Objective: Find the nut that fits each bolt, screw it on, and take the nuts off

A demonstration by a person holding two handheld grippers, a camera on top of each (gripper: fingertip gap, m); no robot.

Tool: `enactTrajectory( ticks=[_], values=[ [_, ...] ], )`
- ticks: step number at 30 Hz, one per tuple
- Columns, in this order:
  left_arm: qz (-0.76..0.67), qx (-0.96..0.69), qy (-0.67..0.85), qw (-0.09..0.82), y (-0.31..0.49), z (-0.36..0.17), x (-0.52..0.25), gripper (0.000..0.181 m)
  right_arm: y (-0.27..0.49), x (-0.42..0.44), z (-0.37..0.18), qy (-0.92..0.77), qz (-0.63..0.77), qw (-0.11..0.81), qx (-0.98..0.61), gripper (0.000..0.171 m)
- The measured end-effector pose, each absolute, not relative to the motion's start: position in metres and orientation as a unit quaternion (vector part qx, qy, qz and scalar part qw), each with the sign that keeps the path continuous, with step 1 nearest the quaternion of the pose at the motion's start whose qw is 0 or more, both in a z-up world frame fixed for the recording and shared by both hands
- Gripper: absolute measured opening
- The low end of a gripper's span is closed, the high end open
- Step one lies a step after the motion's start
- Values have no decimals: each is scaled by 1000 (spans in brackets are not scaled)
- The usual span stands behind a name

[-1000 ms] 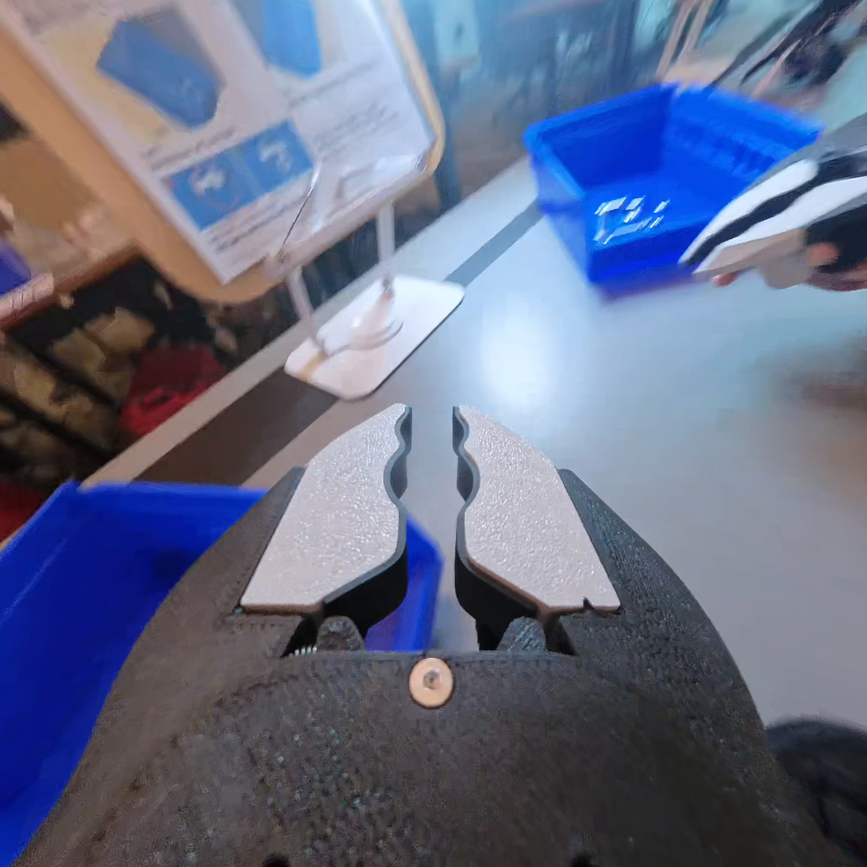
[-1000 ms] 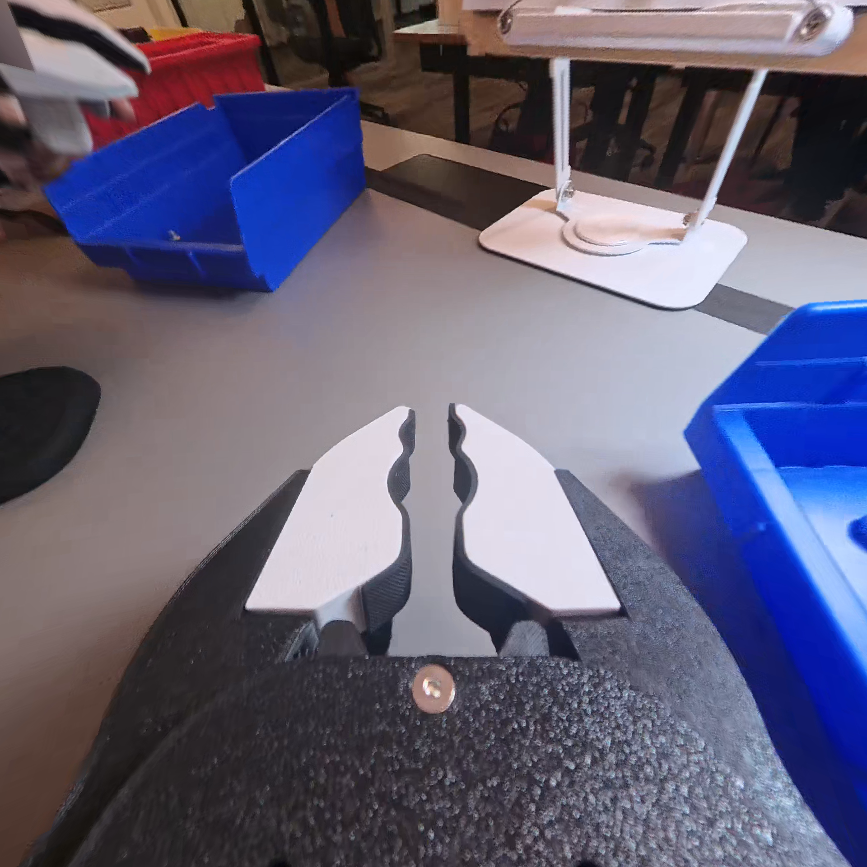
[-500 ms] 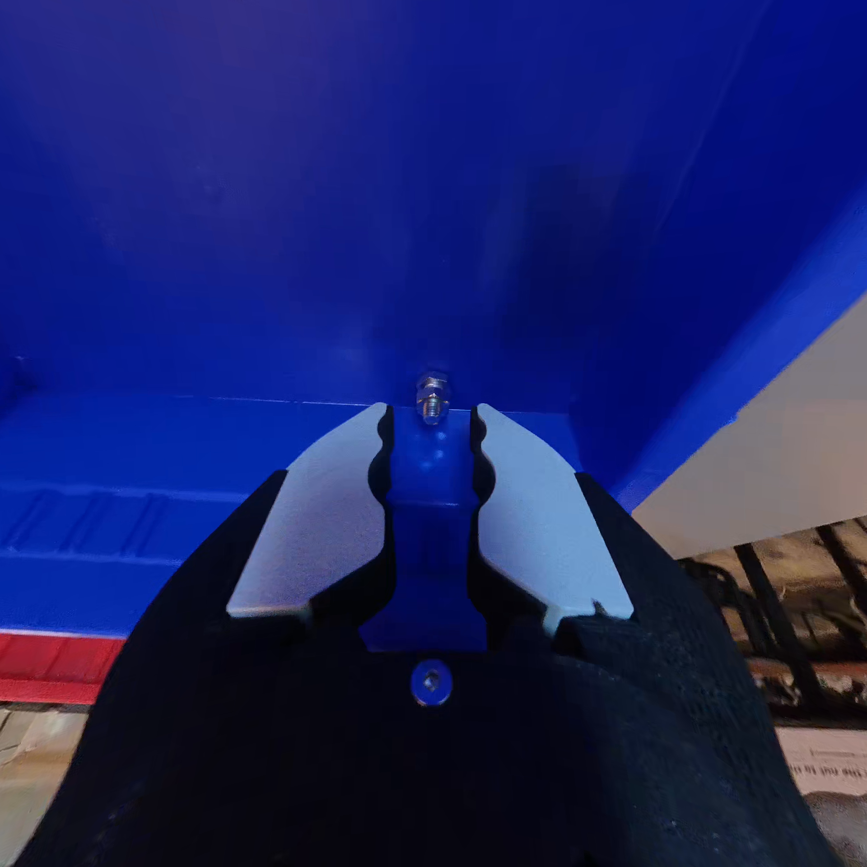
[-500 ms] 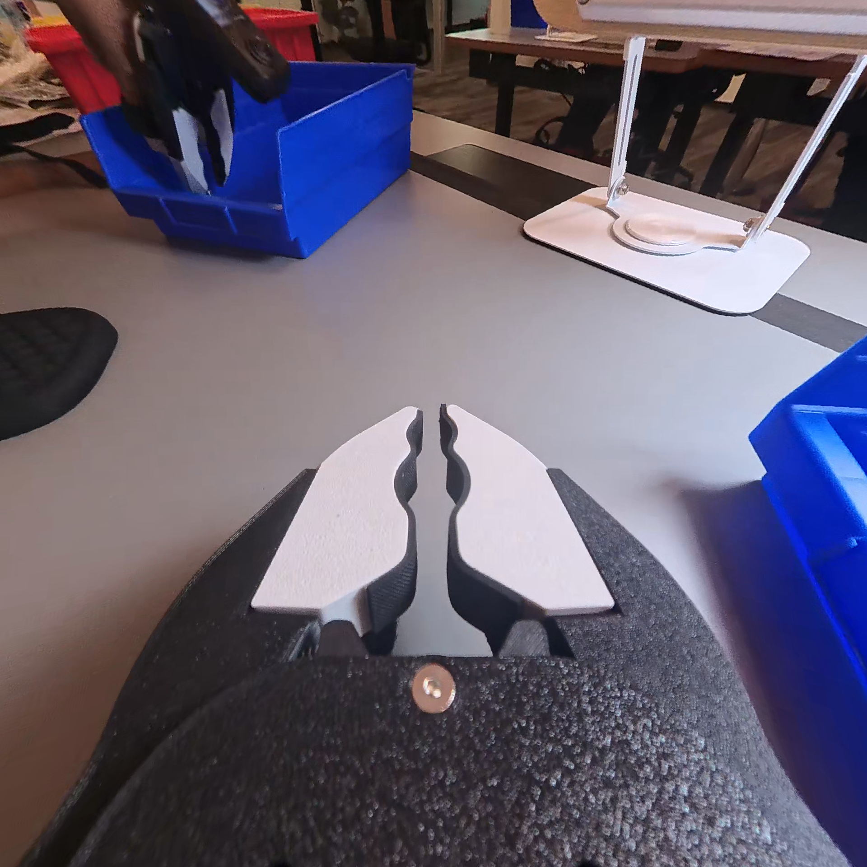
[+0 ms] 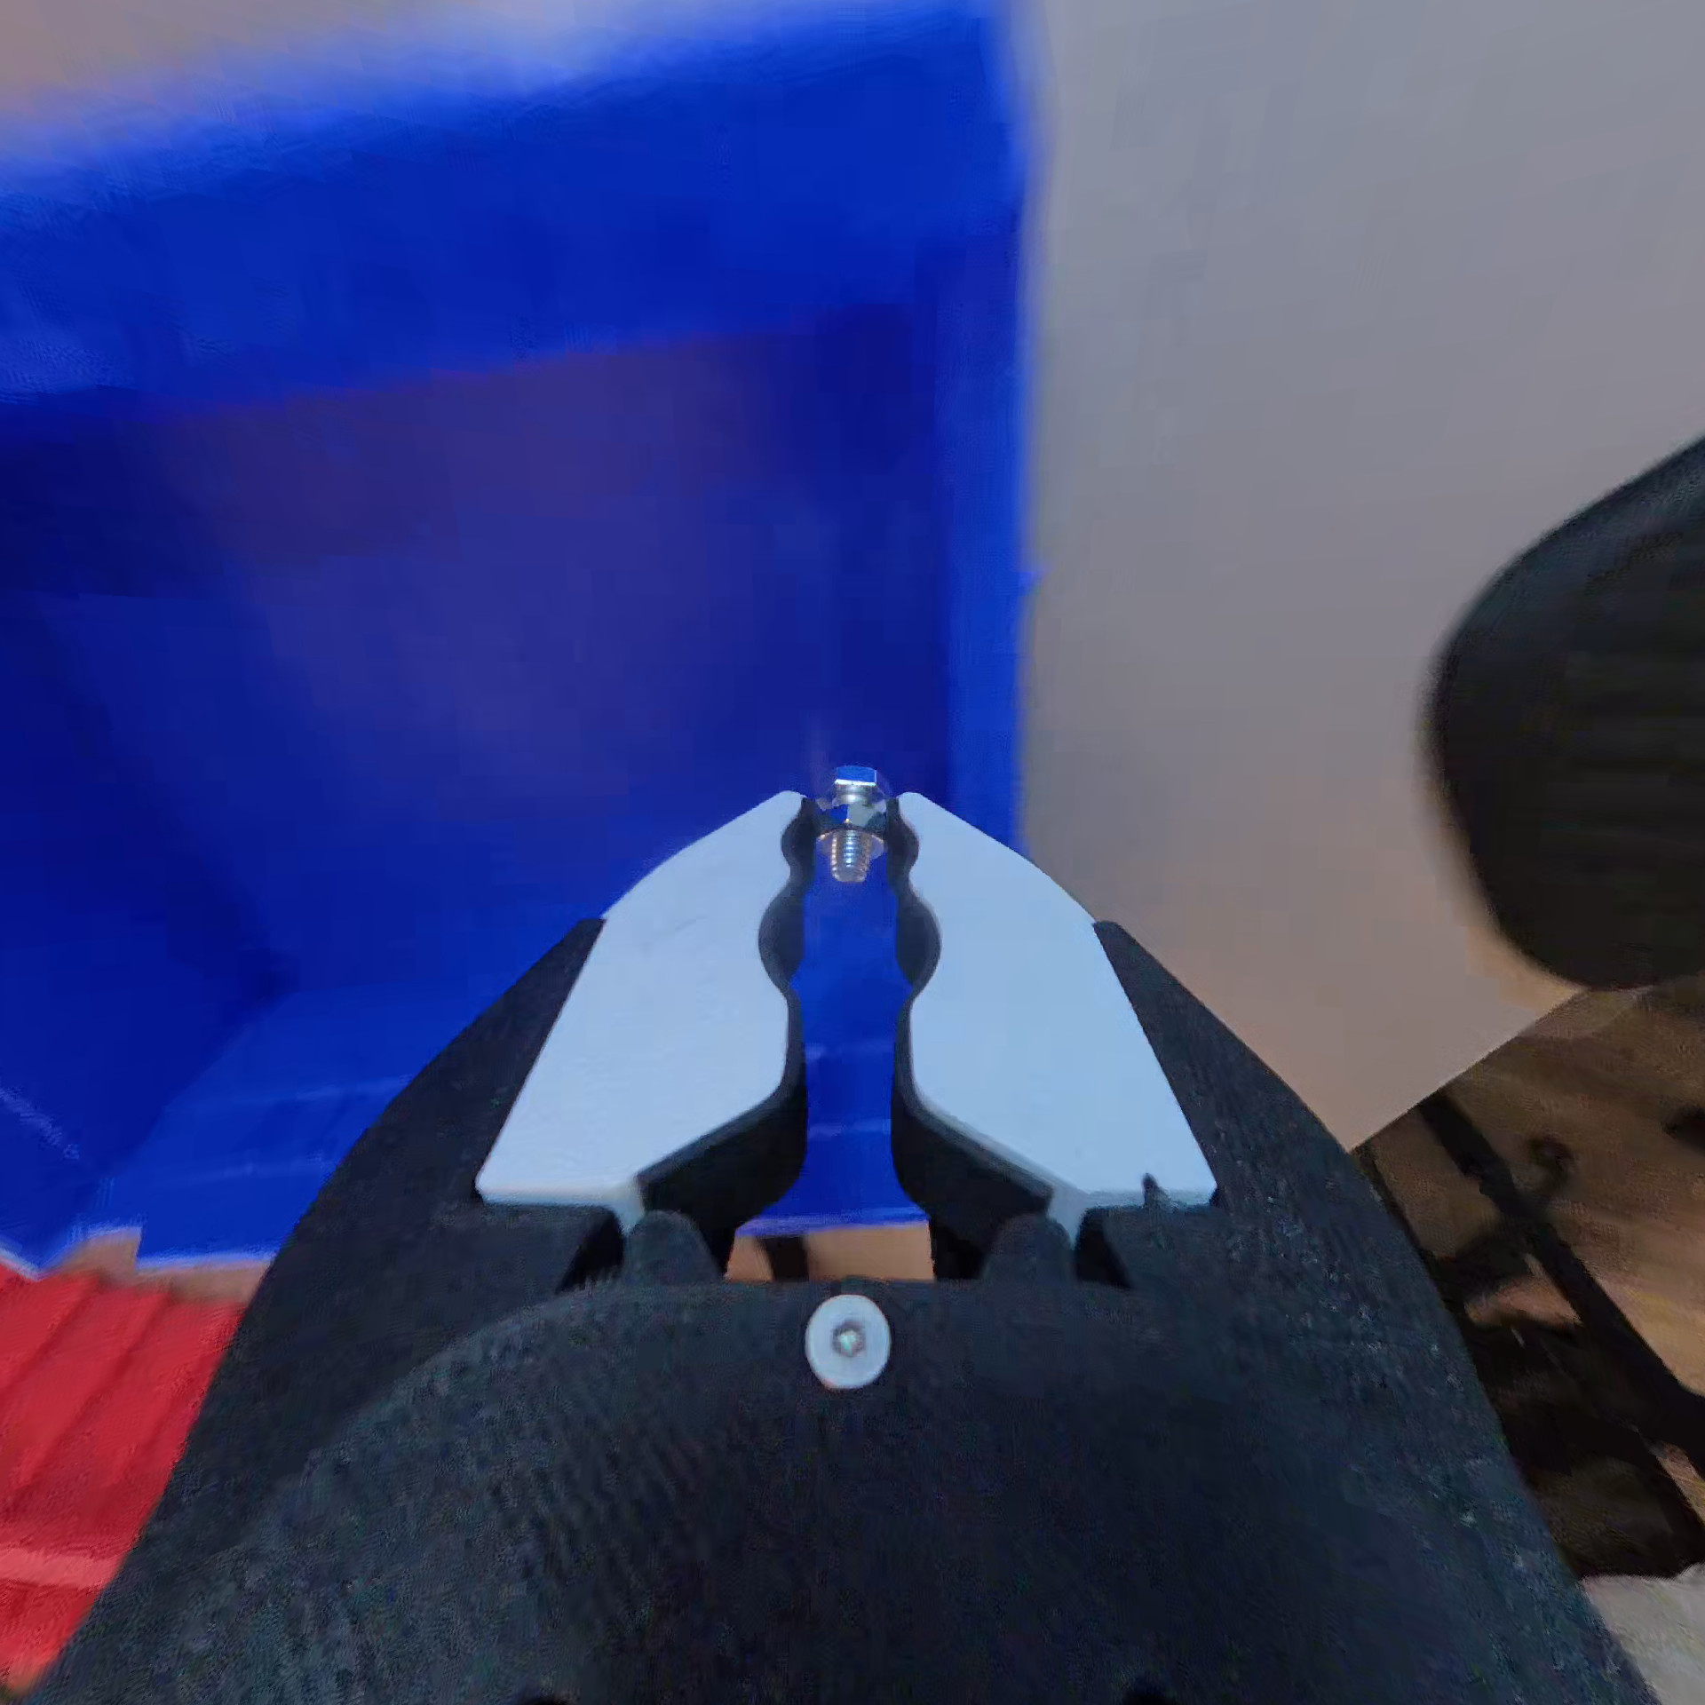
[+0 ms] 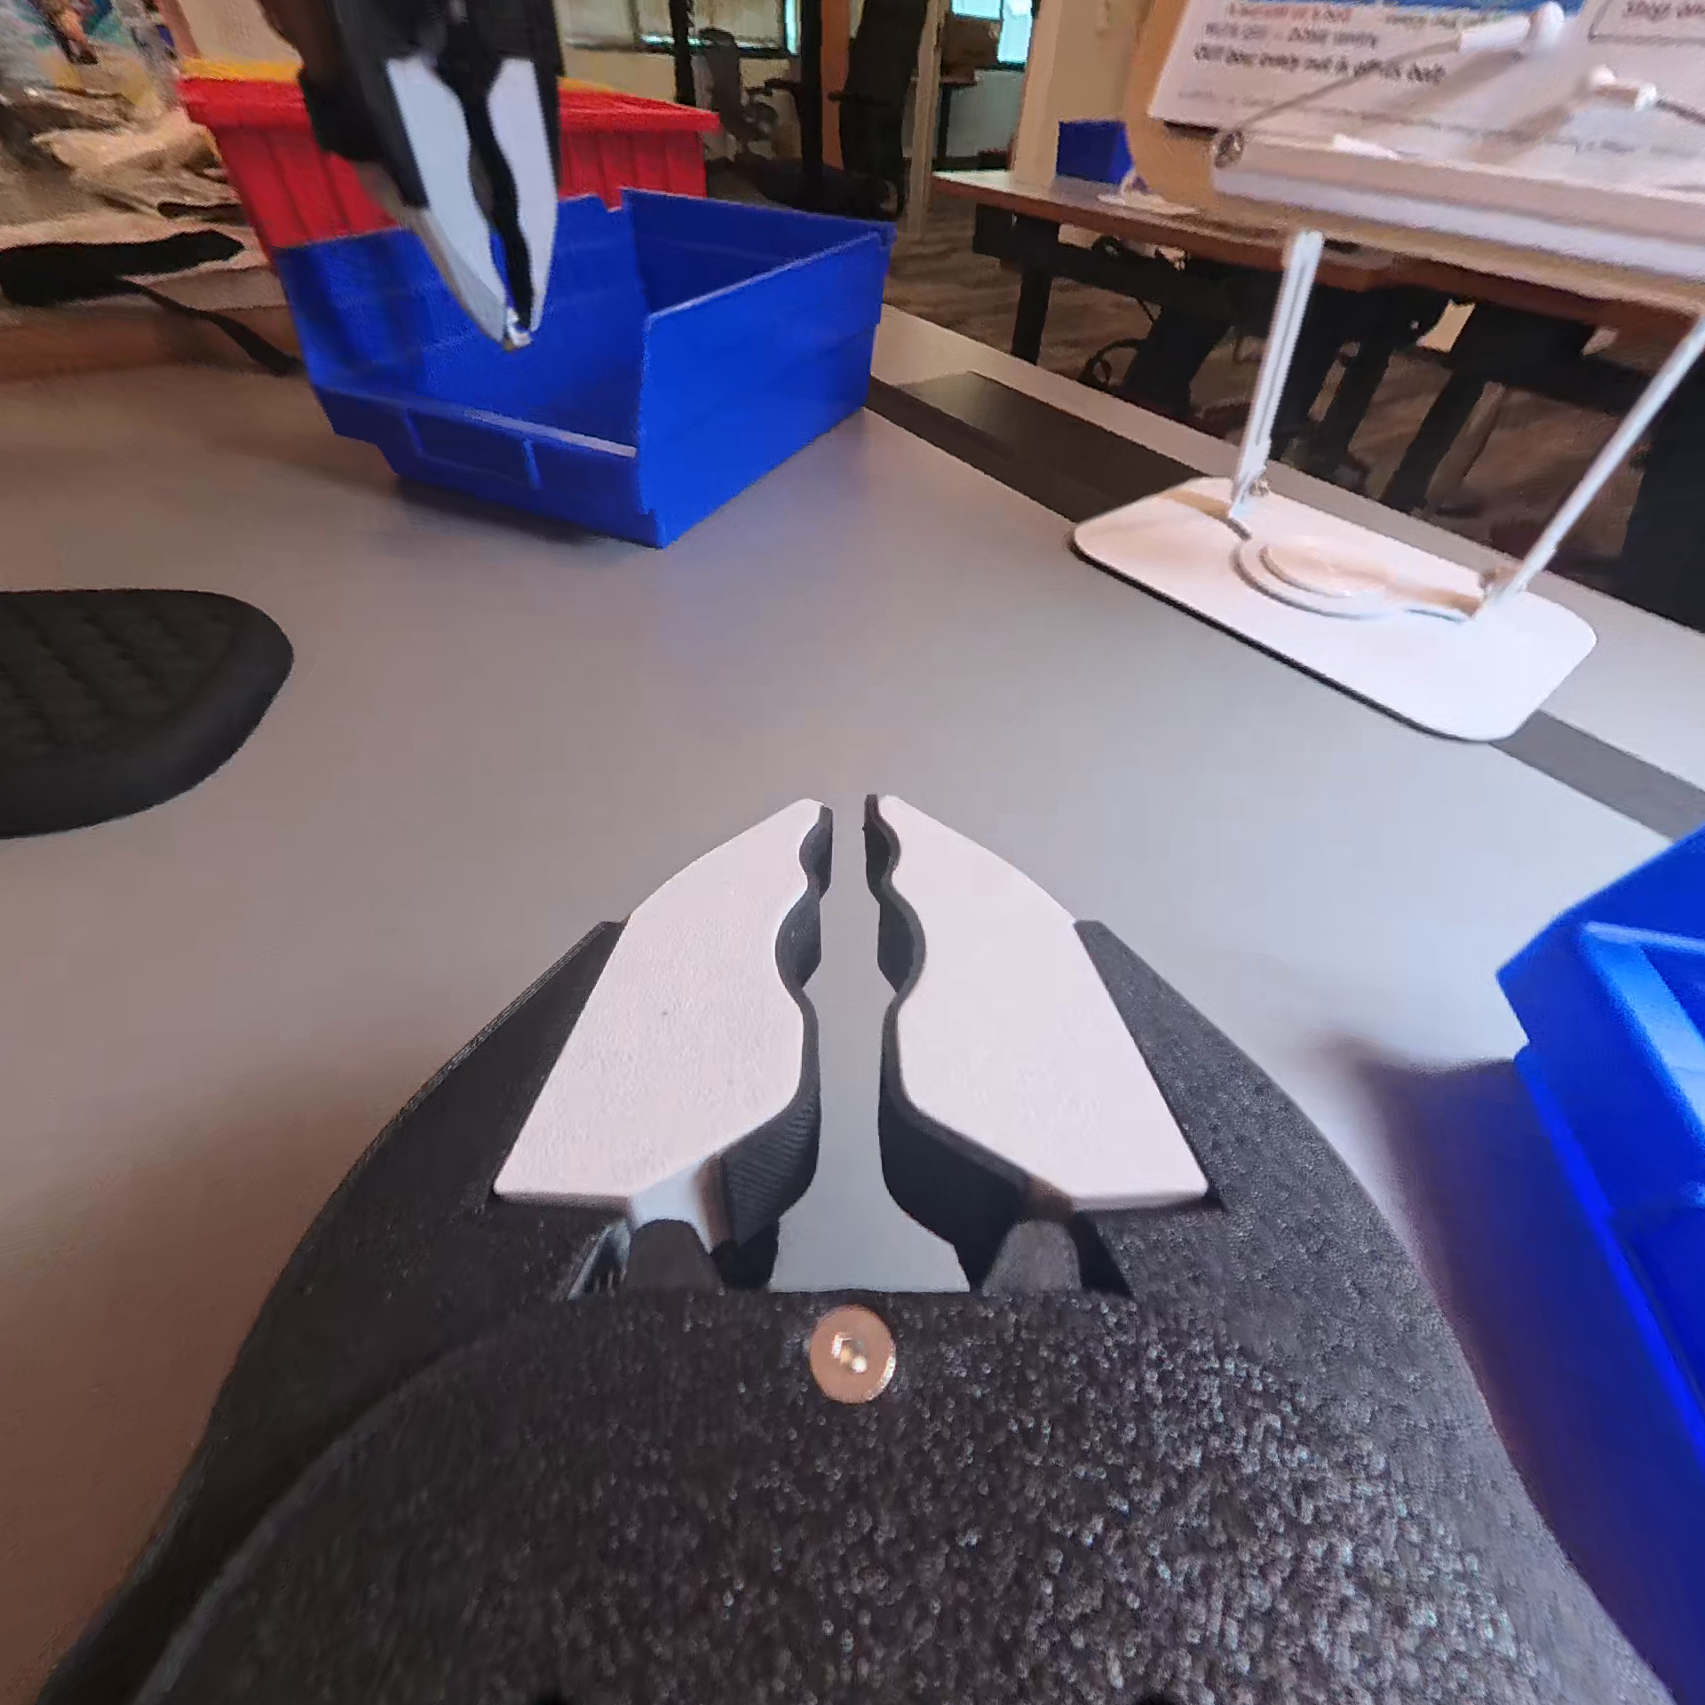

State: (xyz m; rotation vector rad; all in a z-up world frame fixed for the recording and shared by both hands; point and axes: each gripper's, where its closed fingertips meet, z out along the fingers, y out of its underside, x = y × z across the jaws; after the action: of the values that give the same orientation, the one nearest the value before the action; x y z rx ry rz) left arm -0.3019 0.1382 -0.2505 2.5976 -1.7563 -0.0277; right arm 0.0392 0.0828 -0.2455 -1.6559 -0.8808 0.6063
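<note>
My left gripper point(image 5: 847, 801) is shut on a small silver bolt with a nut on it point(image 5: 851, 830). The nut is pinched between the fingertips, and the threaded end points back toward the camera. It is held above the inside of a blue bin point(image 5: 461, 554). The right wrist view shows this gripper point(image 6: 512, 318) at the far left over the same blue bin point(image 6: 738, 369), with a glint of metal at its tips. My right gripper point(image 6: 847, 812) is low over the grey table point(image 6: 646, 692). Its jaws are nearly together with nothing between them.
A black textured pad point(image 6: 120, 701) lies on the table to the left and shows at the right in the left wrist view point(image 5: 1568, 738). A white stand base point(image 6: 1338, 600) carries a sign at the back right. A second blue bin point(image 6: 1624, 1061) is at the right edge. A red bin point(image 6: 627, 138) stands behind. Some 35 cm of space lies between my two pairs of fingers.
My left gripper swung into the blue bin, closed on the bolt with its nut and lifted it. My right gripper's jaws narrowed slightly and it moved a little.
</note>
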Motion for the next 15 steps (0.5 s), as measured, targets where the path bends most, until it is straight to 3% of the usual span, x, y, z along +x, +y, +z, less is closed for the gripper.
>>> enactTrajectory(
  ticks=[6,15],
  values=[
    [119,775,-612,-108,96,-215,-166,15,62,-24,-229,-470,198,578,-637,18],
    [210,771,-593,-102,67,-210,-60,15,72,-65,-217,-494,77,619,-606,23]
  ],
)
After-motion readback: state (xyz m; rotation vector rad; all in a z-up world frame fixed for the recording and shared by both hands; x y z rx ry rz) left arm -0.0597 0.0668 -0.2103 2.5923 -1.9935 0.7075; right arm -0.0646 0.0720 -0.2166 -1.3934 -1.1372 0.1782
